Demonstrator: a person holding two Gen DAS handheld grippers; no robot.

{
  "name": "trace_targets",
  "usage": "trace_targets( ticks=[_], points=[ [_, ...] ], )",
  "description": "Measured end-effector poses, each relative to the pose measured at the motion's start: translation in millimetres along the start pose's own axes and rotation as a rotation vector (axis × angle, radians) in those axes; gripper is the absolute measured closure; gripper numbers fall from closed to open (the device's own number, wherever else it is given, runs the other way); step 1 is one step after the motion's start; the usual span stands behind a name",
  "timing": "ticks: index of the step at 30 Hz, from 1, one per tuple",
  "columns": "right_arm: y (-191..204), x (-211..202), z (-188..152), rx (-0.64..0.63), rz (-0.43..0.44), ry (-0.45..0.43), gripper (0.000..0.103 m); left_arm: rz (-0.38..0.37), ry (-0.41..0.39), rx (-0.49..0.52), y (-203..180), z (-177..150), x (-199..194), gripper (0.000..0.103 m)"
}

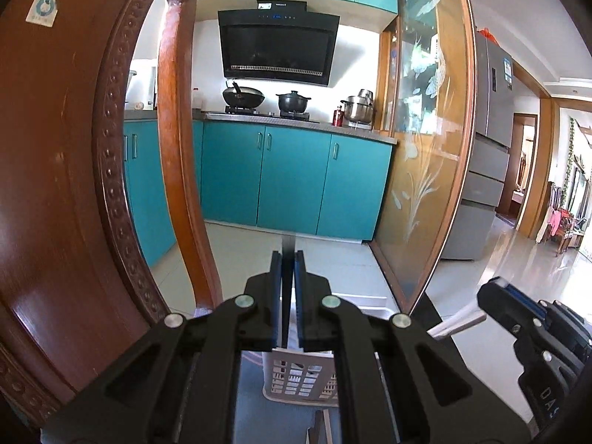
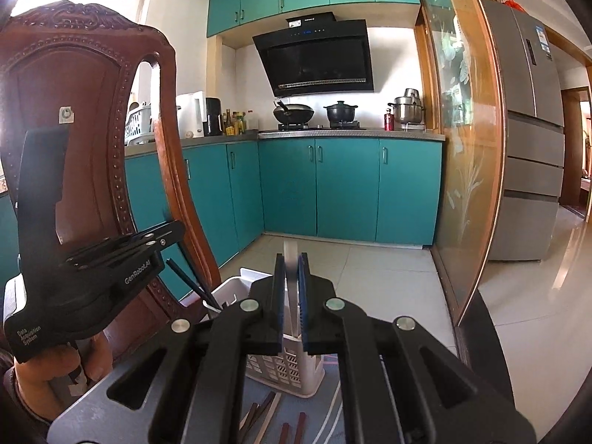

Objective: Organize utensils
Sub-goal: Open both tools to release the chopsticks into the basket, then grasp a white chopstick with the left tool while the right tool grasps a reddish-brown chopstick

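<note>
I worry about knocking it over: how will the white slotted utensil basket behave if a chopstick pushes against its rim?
The utensil basket looks like thin perforated plastic, so probably light. It stands tall on a narrow base, so a sideways push at the rim may tip or slide it. The dark chopsticks leaning inside it might add a little leverage.

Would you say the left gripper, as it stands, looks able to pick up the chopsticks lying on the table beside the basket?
Probably not yet: the left gripper is shut on a dark chopstick above the basket, so the loose chopsticks must wait.
</note>
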State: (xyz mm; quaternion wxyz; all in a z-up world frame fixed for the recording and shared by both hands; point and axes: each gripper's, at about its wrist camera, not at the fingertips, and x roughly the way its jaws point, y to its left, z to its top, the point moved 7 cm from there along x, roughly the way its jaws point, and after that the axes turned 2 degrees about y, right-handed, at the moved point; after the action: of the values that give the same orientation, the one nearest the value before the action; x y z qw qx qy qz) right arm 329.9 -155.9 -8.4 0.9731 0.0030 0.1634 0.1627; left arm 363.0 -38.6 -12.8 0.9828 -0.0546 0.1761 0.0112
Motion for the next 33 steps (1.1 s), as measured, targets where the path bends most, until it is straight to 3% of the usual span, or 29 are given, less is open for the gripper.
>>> trace_targets(
  ticks=[6,10,13,16,19,22,25,28,31,33],
  points=[
    [-4.4,-15.3,-0.2,0.008,0.019,-0.026,0.095,-0.007,0.001,-0.001,-0.9,-0.7,-2.4,0.096],
    [1.5,-30.6,-4.0,-0.013,0.118,-0.027,0.095,-0.018,0.006,0.001,0.0,-3.4,-7.8,0.096],
    [13.3,-33.2,-23.3,-0.066,0.237,0.063,0.095,-0.034,0.018,0.004,2.4,-4.3,-12.7,0.095],
    [22.4,-20.4,-62.4,-0.127,0.312,0.226,0.095,-0.05,0.031,0.038,3.2,-14.6,-17.9,0.095],
    [7.5,25.8,-123.5,-0.09,0.205,0.494,0.095,-0.068,0.078,0.087,1.0,-40.1,-15.0,0.095],
    [-6.5,60.2,-173.8,-0.054,0.111,0.687,0.095,-0.098,0.206,0.122,-2.6,-81.8,4.1,0.095],
    [-9.8,78.9,-200.5,-0.004,0.085,0.798,0.095,-0.156,0.368,0.107,-4.4,-117.6,23.9,0.095],
    [-10.2,87.8,-210.7,0.022,0.071,0.829,0.095,-0.204,0.528,0.103,-8.1,-153.9,41.0,0.095],
    [-13.2,91.4,-211.9,0.044,0.056,0.863,0.088,-0.205,0.619,0.135,-10.5,-178.5,51.2,0.095],
    [-20.2,91.4,-211.7,0.054,0.03,0.87,0.084,-0.202,0.673,0.16,-14.1,-198.0,53.9,0.09]
  ],
)
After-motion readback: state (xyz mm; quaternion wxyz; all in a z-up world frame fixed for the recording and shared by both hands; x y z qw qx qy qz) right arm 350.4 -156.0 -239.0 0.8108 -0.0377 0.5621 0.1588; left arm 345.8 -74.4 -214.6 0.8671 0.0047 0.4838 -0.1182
